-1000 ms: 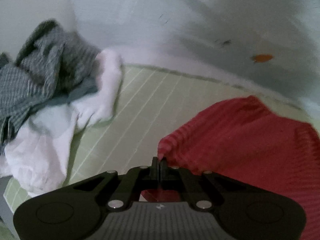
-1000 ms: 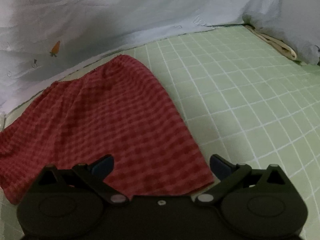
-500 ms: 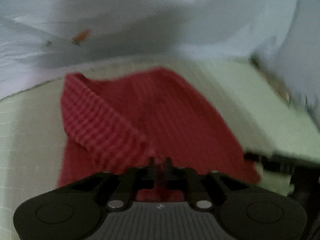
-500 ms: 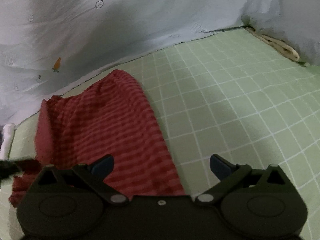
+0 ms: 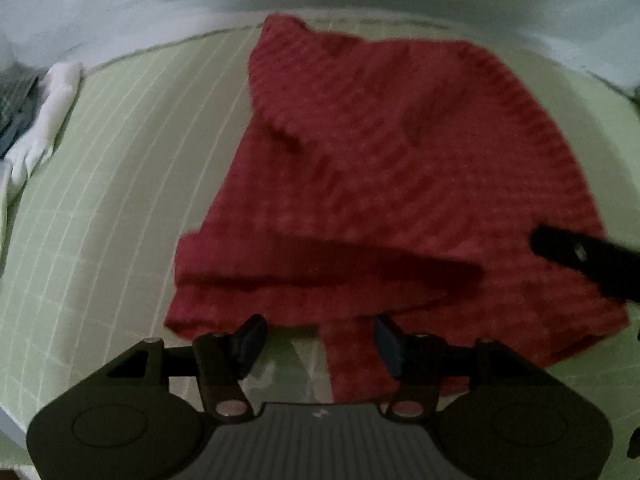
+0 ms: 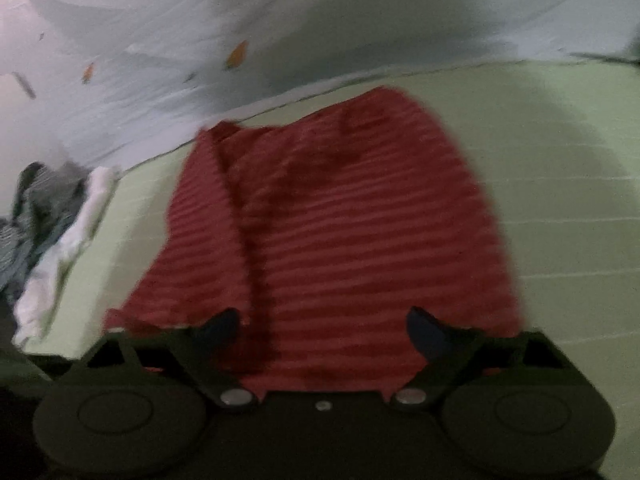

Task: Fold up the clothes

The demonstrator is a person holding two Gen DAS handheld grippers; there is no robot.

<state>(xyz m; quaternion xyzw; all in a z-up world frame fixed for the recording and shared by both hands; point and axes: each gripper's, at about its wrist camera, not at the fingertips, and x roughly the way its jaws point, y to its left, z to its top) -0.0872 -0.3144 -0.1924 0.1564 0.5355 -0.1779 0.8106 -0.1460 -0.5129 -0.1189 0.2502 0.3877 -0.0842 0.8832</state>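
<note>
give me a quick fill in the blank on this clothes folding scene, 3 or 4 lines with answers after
1. The garment spread on the green checked sheet is ____ in colour.
2. The left gripper has its fingers ____, gripping nothing.
3. The right gripper is ____ too.
4. The pile of other clothes lies to the ____ of the red garment.

Answers: red; open; open; left

A green checked sheet (image 5: 120,184) meets a pale carrot-printed fabric backdrop (image 6: 320,32) in dim light.
</note>
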